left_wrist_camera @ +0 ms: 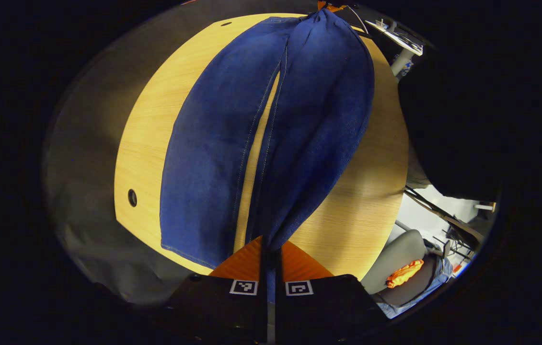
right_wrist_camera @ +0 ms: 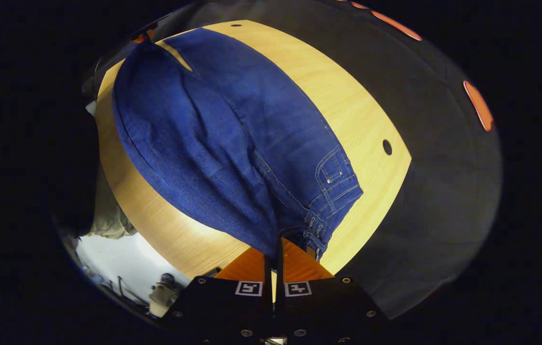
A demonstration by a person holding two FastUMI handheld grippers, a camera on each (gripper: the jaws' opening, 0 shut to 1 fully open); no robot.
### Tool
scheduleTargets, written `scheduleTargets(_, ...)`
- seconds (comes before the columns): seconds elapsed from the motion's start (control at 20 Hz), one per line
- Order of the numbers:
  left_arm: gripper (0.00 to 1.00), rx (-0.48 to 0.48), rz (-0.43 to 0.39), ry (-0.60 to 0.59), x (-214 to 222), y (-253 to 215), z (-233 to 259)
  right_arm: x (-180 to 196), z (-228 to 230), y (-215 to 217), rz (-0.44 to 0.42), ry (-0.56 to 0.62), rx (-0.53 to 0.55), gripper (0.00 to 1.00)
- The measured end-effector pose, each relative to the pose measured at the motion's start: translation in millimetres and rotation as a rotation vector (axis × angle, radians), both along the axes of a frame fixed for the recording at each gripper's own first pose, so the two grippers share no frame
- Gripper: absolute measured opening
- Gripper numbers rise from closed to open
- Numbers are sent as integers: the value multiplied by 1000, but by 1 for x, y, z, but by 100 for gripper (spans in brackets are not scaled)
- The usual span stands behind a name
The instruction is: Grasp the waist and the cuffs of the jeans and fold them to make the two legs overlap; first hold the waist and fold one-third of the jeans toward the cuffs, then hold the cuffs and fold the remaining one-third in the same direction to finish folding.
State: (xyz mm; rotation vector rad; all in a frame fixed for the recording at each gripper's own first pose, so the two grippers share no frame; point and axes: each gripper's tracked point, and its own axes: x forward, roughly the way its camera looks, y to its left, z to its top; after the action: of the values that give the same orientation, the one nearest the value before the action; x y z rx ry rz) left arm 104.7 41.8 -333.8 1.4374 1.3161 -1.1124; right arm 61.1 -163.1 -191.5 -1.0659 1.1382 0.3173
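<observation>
Left hand-held gripper (left_wrist_camera: 271, 254): fingers pressed together, pinching the cuff end of the jeans (left_wrist_camera: 232, 143). Ahead of it both legs run side by side across the wooden surface (left_wrist_camera: 141, 143), the pinched leg raised. Right hand-held gripper (right_wrist_camera: 274, 258): fingers pinching the waist edge (right_wrist_camera: 299, 230); the denim spreads ahead of it, pocket rivets just right of the fingers

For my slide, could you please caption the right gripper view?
The right tool pinches the waist of the jeans, lifting one leg over the other above the wooden table.
</observation>
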Motion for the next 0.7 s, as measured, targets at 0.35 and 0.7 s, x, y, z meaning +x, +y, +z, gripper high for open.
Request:
scheduleTargets(0.35,8,71,-30,151,88,-12,-17,59,18,1,-182,139,105,3)
scheduleTargets(0.7,13,177,-60,154,176,-13,-65,165,6,1,-373,34,201,2)
